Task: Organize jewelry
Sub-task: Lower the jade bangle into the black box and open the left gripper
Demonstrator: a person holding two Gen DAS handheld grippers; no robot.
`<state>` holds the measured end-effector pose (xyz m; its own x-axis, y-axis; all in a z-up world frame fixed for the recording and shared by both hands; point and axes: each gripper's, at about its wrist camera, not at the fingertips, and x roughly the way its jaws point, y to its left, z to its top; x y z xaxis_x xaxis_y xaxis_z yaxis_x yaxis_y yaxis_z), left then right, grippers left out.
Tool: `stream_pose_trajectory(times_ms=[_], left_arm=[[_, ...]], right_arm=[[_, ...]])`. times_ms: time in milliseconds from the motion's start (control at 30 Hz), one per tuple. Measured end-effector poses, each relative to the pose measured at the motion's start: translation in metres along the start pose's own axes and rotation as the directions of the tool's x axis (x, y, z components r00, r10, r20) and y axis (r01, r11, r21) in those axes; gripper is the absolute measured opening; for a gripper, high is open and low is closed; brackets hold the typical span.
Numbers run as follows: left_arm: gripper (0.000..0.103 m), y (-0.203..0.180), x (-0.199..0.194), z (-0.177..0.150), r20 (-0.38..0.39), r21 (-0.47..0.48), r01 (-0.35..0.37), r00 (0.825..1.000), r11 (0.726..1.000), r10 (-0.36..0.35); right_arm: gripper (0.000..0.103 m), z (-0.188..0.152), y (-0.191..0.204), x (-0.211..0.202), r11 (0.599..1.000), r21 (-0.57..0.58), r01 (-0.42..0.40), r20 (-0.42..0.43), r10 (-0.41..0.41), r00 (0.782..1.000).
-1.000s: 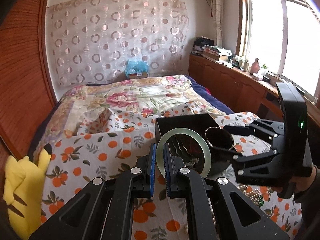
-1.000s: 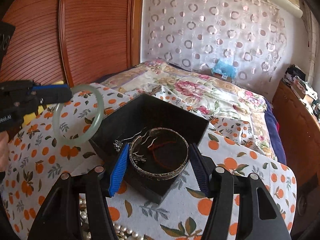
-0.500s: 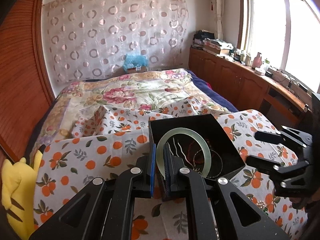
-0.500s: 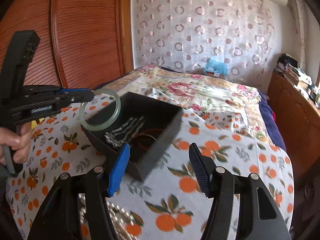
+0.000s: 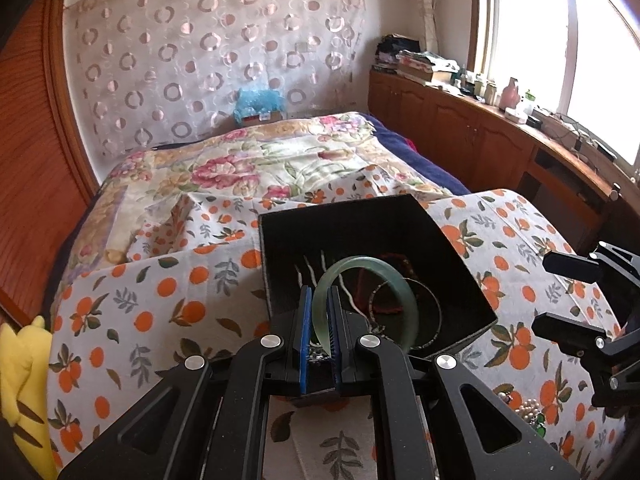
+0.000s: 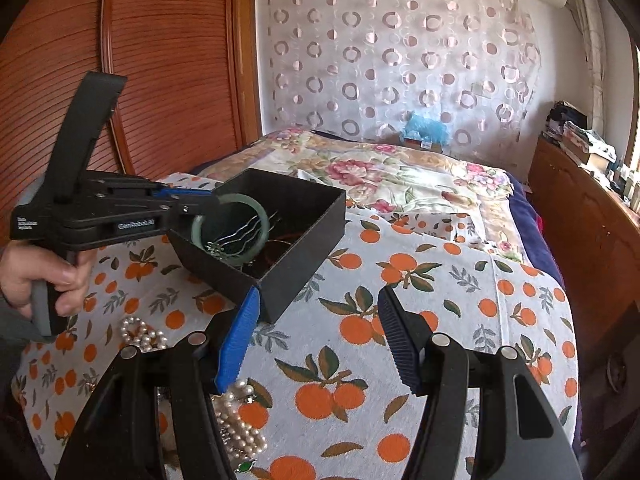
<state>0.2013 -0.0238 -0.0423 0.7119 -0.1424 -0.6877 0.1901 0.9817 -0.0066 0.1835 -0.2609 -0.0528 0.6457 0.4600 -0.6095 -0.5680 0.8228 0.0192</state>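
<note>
My left gripper is shut on a pale green jade bangle and holds it just inside the near edge of the black box. The bangle and left gripper also show in the right wrist view, over the box. In the box lie a silver hairpin, a dark metal bangle and a red cord. My right gripper is open and empty, right of the box over the orange-print cloth. Pearl strands lie by its left finger.
The box sits on a bed covered with the orange-print cloth and a floral quilt. A yellow plush toy lies at the left edge. Wooden cabinets run along the right under the window. A wooden wardrobe stands at left.
My left gripper has moved forward and down with the jade bangle, into the box. My right gripper has drawn back to the right, away from the box, and stays open.
</note>
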Motion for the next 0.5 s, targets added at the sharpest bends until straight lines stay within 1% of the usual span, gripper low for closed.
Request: stream_pose_trajectory(times_ms=[200, 333, 400, 433, 467, 500], left_arm=[[0.008, 0.002, -0.014, -0.005, 0.01, -0.004, 0.019, 1.0, 1.0, -0.019], [0.008, -0.001, -0.03, -0.019, 0.016, 0.004, 0.026, 1.0, 1.0, -0.026], [0.012, -0.001, -0.039, -0.028, 0.018, 0.006, 0.034, 0.999, 0.999, -0.034], [0.018, 0.0, -0.043, -0.034, 0.019, 0.006, 0.038, 0.999, 0.999, -0.038], [0.022, 0.0, -0.047, -0.041, 0.02, 0.005, 0.043, 0.999, 0.999, -0.043], [0.022, 0.0, -0.049, -0.044, 0.02, 0.003, 0.044, 0.999, 0.999, -0.044]], right_arm=[[0.064, -0.003, 0.006, -0.009, 1.0, 0.009, -0.013, 0.006, 0.013, 1.0], [0.064, -0.011, 0.013, -0.02, 1.0, 0.013, -0.025, 0.007, 0.025, 1.0], [0.064, -0.016, 0.016, -0.023, 0.999, 0.014, -0.037, 0.002, 0.037, 0.999], [0.064, -0.02, 0.018, -0.024, 0.999, 0.015, -0.041, -0.006, 0.041, 0.999], [0.064, -0.024, 0.019, -0.023, 0.999, 0.017, -0.04, -0.017, 0.041, 0.999], [0.064, -0.026, 0.02, -0.022, 0.999, 0.016, -0.04, -0.024, 0.041, 0.999]])
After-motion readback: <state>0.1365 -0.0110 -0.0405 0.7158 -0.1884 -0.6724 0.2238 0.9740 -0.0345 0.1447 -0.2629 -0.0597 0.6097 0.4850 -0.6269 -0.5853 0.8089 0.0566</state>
